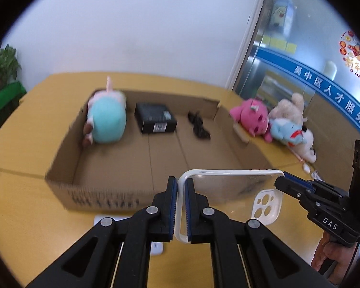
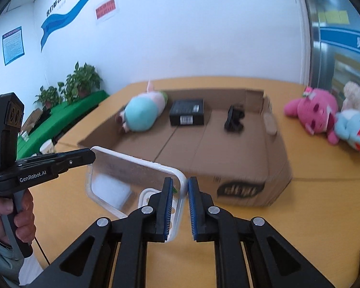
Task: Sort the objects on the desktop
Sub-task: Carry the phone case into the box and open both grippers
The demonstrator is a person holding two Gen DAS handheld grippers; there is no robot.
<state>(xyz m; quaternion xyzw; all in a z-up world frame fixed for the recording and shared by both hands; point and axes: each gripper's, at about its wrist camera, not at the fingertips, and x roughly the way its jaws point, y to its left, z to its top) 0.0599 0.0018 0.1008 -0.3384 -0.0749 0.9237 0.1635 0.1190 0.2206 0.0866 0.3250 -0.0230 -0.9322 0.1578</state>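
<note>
White walls and a glass partition back a yellow wooden surface on which a shallow cardboard box lies open. Between the two tongs, in the air just near of the box's front wall, hangs a clear phone case: thin flexible plastic with a white rim, rounded corners and a camera cut-out. The left tongs are clenched on its left short edge, blue ribbed pads pressing the rim; the right tongs straddle its right end, the rim against one pad with a sliver of gap at the other, so whether they truly bite I cannot tell.

Inside the box sorting looks part done, I judge: a teal and pink plush lies at the far left, a black carton with a barcode label in the middle, a black tangle like a cable right of it. Left to do, seemingly: the case, and on the surface right of the box a pile of soft toys, pink, pale blue and cream. Something flat and white lies on the surface under the left tongs
</note>
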